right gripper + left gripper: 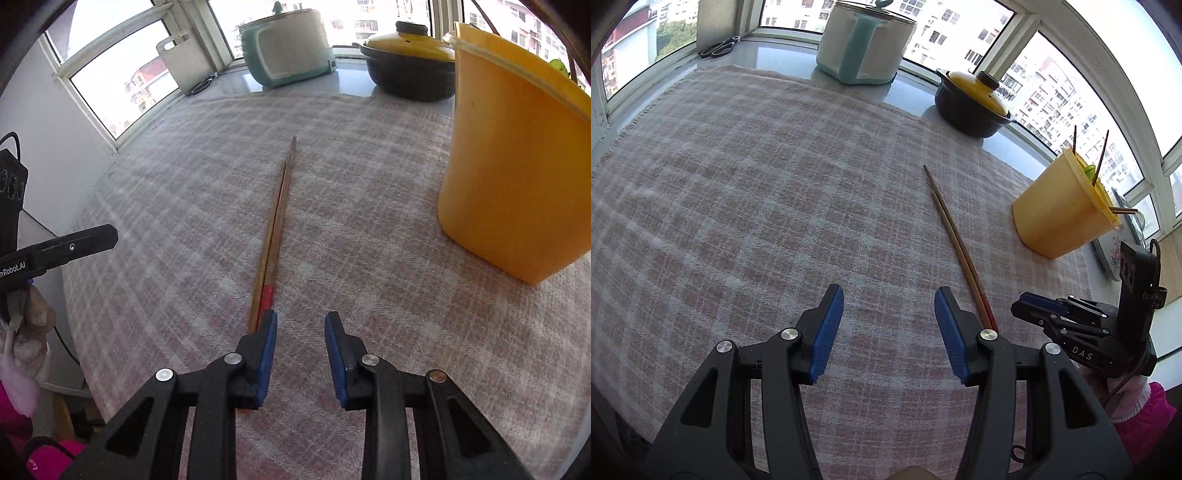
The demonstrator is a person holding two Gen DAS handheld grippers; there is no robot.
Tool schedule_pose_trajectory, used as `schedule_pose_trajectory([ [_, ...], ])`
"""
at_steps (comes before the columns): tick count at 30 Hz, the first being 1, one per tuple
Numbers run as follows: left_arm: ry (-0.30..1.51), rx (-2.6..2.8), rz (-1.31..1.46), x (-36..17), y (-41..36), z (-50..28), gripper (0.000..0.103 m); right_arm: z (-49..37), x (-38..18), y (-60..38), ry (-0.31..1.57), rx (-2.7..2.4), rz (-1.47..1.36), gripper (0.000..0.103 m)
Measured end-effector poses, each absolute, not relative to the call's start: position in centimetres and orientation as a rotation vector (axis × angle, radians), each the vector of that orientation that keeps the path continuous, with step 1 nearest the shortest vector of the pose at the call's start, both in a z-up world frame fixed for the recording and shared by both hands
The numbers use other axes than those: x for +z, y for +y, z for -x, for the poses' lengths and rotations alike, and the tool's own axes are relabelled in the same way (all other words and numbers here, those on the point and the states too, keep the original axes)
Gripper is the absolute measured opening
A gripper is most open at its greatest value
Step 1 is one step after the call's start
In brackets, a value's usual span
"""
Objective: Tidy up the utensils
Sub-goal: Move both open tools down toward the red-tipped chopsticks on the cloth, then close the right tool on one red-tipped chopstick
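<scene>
L gripper point(889, 314) hovered low over the checked cloth point(738, 203), fingers pointing fwd toward the window, jaws wide apart, nothing between them. R gripper point(301, 334) also low over cloth, level, fingers fwd, jaws parted but narrower than L, nothing gripped. Pair of chopsticks point(275, 229) lay flat on cloth, side by side, touching, red-banded ends nearest R gripper; its L finger sat right over/at that end, can't tell if touching. In the left wrist view the chopsticks point(955, 240) ran just R of the L gripper's R finger. Yellow holder cup point(517, 158) stood upright on cloth to the R, apart from the chopsticks, w/ a few sticks in it. Yellow-lidded dark pot point(975, 103) and pale cooker point(864, 40) on sill behind.
</scene>
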State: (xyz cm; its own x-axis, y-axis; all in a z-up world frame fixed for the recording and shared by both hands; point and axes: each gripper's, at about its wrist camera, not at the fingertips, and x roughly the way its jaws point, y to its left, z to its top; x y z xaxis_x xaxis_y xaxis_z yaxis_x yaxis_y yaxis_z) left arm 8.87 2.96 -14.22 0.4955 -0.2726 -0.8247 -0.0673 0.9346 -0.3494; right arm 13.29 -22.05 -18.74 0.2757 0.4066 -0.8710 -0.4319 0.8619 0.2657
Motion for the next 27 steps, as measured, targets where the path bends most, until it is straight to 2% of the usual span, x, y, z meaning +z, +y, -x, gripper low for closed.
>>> schedule_pose_trajectory([
  [14, 1.066, -0.146, 0.365, -14.5, 1.5, -9.4, 0.052, -11.9, -18.2, -23.2, 1.174, 0.617, 0.040, 0.023],
  [24, 1.057, -0.144, 0.369, -14.1, 1.4, -8.7, 0.052, -14.4, -18.8, -18.7, 1.192, 0.645, 0.139, 0.023],
  [27, 1.053, -0.126, 0.379, -14.0, 2.3, -8.4, 0.052, -14.8, -19.2, -17.9, 1.197, 0.635, 0.173, 0.019],
])
